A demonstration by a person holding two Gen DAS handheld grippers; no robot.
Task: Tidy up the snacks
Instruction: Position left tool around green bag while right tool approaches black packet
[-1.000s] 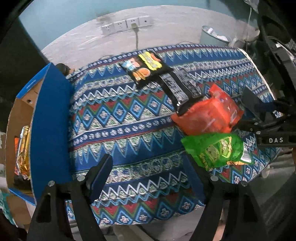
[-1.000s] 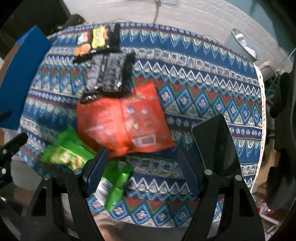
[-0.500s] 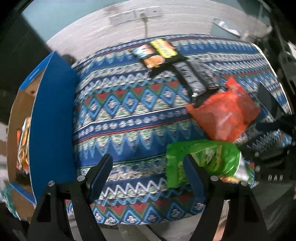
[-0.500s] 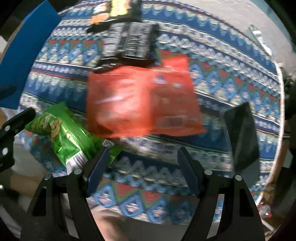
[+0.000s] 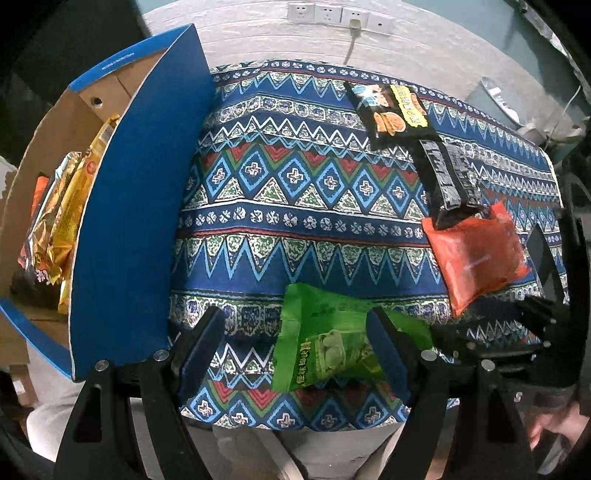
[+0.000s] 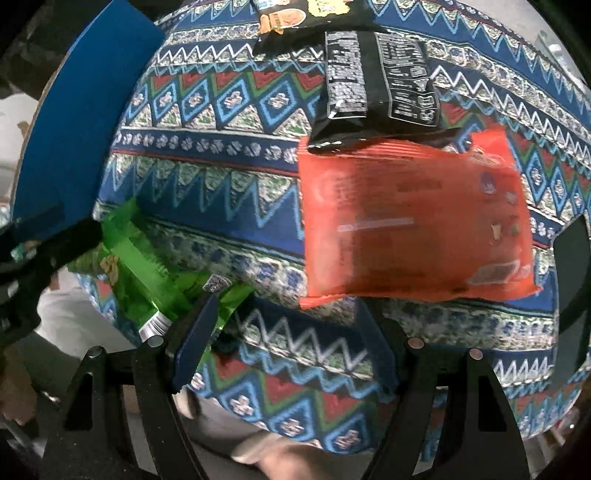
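Observation:
A green snack bag (image 5: 325, 350) lies at the near edge of the patterned tablecloth (image 5: 295, 206). My left gripper (image 5: 295, 326) hangs open over it; the bag's left part sits between the fingers and the right finger covers its middle. An orange bag (image 6: 406, 229) lies flat just beyond my open right gripper (image 6: 284, 321), nothing between its fingers. A black bag (image 6: 376, 81) overlaps the orange bag's far edge, and a black-and-yellow bag (image 5: 395, 110) lies behind it. The green bag (image 6: 147, 266) is also in the right wrist view, lower left.
An open blue cardboard box (image 5: 125, 206) stands at the table's left end, holding gold snack packs (image 5: 62, 221). The table's near edge runs just under both grippers, with a person's pale clothing (image 5: 325, 454) below it. Wall sockets (image 5: 332, 14) and a bin (image 5: 495, 96) stand behind.
The left gripper has swung right and rolled, so the green bag now sits under its fingers. The right gripper has dropped closer to the orange bag, which looks much larger.

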